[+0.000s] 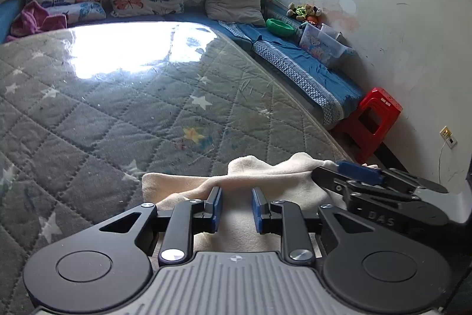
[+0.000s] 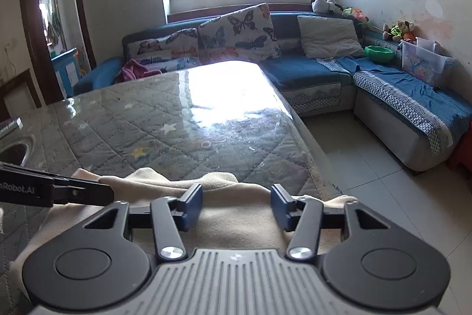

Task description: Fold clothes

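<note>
Cream cloth (image 1: 265,179) bunched at the near edge of my quilted worktop (image 1: 118,108), my left fingers (image 1: 236,210) apart over it, my right fingers (image 2: 237,204) apart above it too, sofa (image 2: 383,84) beyond

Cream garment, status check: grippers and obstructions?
Left gripper open, right gripper open, both over cream garment. Garment rumpled at table near edge. Nothing obstructing.
</note>
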`<state>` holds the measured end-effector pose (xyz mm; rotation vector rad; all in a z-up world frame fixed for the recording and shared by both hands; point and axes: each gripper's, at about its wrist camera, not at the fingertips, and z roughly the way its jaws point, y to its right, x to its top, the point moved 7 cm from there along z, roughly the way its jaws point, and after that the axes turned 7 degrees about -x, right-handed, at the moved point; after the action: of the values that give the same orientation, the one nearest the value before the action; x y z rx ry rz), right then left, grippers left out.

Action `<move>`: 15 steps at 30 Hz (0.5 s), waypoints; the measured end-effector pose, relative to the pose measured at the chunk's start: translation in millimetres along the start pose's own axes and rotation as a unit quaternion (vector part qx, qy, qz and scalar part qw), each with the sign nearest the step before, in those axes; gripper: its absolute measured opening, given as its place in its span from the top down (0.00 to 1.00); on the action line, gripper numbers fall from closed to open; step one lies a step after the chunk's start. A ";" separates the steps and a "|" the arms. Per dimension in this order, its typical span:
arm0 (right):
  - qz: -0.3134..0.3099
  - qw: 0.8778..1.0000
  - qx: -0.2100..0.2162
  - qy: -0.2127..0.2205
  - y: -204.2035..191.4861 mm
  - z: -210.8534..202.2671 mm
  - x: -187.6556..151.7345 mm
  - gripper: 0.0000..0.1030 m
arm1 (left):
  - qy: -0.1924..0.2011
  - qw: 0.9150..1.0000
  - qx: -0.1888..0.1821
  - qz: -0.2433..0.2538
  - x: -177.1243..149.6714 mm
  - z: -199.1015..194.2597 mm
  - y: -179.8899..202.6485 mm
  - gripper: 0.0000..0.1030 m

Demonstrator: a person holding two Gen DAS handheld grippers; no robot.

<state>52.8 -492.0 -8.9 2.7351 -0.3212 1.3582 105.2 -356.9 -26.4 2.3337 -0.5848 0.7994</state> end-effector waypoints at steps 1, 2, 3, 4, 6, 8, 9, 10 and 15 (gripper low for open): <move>0.000 1.000 0.000 -0.001 -0.2 -0.3 -1.5 0.45 | -0.002 1.000 0.003 0.002 -0.8 1.6 0.1 0.77; -0.004 1.000 -0.002 -0.004 -0.9 1.7 -3.2 0.44 | -0.001 1.000 0.005 0.004 -0.8 2.1 1.0 0.77; -0.008 1.000 -0.004 -0.002 -1.4 2.6 -3.8 0.43 | -0.001 1.000 0.007 0.005 -0.6 1.6 2.1 0.77; -0.013 1.000 -0.006 -0.001 -2.0 3.0 -4.0 0.43 | -0.001 1.000 0.009 0.006 -0.4 0.9 3.3 0.76; -0.018 1.000 -0.007 -0.001 -2.8 0.5 -1.7 0.40 | 0.000 1.000 0.010 0.009 -0.3 -2.7 5.1 0.76; -0.019 1.000 -0.002 0.004 -3.0 -5.8 0.3 0.32 | 0.004 1.000 0.010 0.015 -0.6 -8.2 7.4 0.75; -0.019 1.000 -0.001 0.008 -3.4 -9.5 1.3 0.28 | 0.006 1.000 0.012 0.018 -1.0 -11.5 8.6 0.74; -0.021 1.000 -0.002 0.012 -4.0 -13.7 2.2 0.28 | 0.008 1.000 0.013 0.021 -1.7 -14.8 9.8 0.72; -0.019 0.999 -0.001 0.029 -2.9 -37.4 1.2 0.14 | 0.015 0.999 0.016 0.034 -11.1 -32.3 17.0 0.63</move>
<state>25.0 -483.5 14.9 2.6789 -0.2650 1.4234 74.7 -345.7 -6.4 2.3382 -0.6469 0.8798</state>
